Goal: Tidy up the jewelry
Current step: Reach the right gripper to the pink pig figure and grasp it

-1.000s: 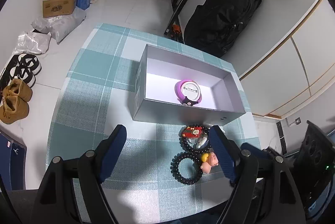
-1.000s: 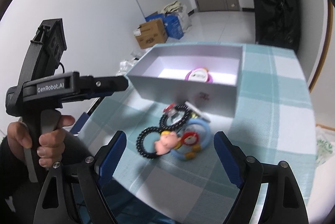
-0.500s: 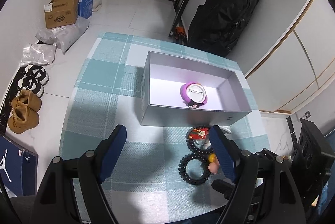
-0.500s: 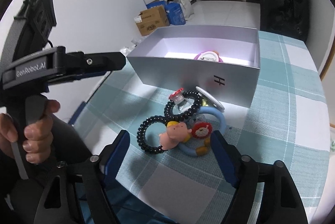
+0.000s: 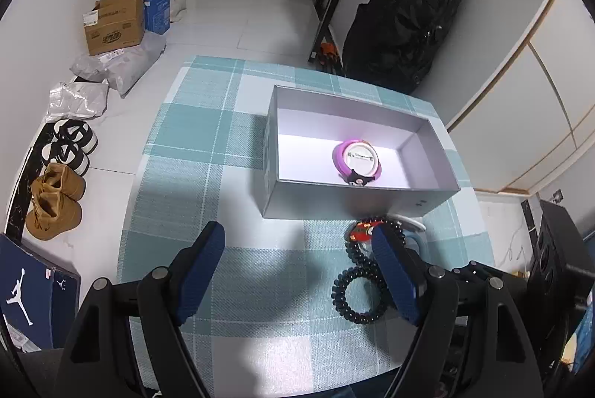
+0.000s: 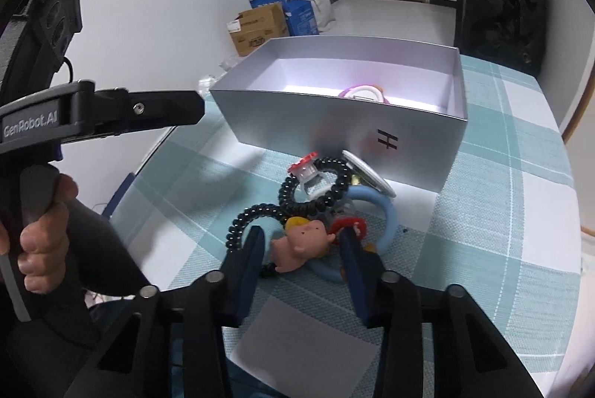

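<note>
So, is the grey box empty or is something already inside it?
Not empty. The open grey box holds one purple bracelet lying on its floor; no other item shows inside.

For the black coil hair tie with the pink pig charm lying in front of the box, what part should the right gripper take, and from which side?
Best bet: the pig charm, from above on the near side. It bulges above the flat coil tie, clear of the box wall. The right gripper is closing around it, pads not visibly pressing. The blue ring lies tangled beside it and may drag along.
</note>
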The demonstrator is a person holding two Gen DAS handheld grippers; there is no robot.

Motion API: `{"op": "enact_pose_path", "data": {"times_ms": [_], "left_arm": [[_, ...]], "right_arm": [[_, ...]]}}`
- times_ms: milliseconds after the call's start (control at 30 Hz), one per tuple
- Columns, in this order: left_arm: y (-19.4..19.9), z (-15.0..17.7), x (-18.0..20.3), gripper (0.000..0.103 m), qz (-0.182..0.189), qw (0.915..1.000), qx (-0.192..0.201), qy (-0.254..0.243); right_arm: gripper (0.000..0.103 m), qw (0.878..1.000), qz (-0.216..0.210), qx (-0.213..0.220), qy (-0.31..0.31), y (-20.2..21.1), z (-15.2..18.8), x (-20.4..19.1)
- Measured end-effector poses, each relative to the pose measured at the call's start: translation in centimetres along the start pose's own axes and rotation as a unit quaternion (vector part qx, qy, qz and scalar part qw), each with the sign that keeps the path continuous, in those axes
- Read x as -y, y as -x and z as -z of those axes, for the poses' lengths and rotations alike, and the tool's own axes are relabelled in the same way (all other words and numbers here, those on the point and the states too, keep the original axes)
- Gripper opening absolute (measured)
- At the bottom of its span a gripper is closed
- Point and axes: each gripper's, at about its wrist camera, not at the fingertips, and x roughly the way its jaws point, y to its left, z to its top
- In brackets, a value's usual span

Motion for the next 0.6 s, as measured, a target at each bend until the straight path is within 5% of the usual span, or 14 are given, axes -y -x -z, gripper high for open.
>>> {"op": "enact_pose_path", "data": {"times_ms": [167, 600], "left_arm": [[-0.3, 0.1, 0.3, 0.078, 0.000, 0.9999, -0.007, -0.008], [-1.4, 1.5, 1.2, 0.078, -0.010, 0.9982, -0.041, -0.043]], "right_arm": [[0.024, 1.000, -0.006, 0.006, -0.004, 0.3, 0.0, 0.3], [0.024, 0.999, -0.017, 0.035, -0.012, 2.4, 0.1, 0.8]]}}
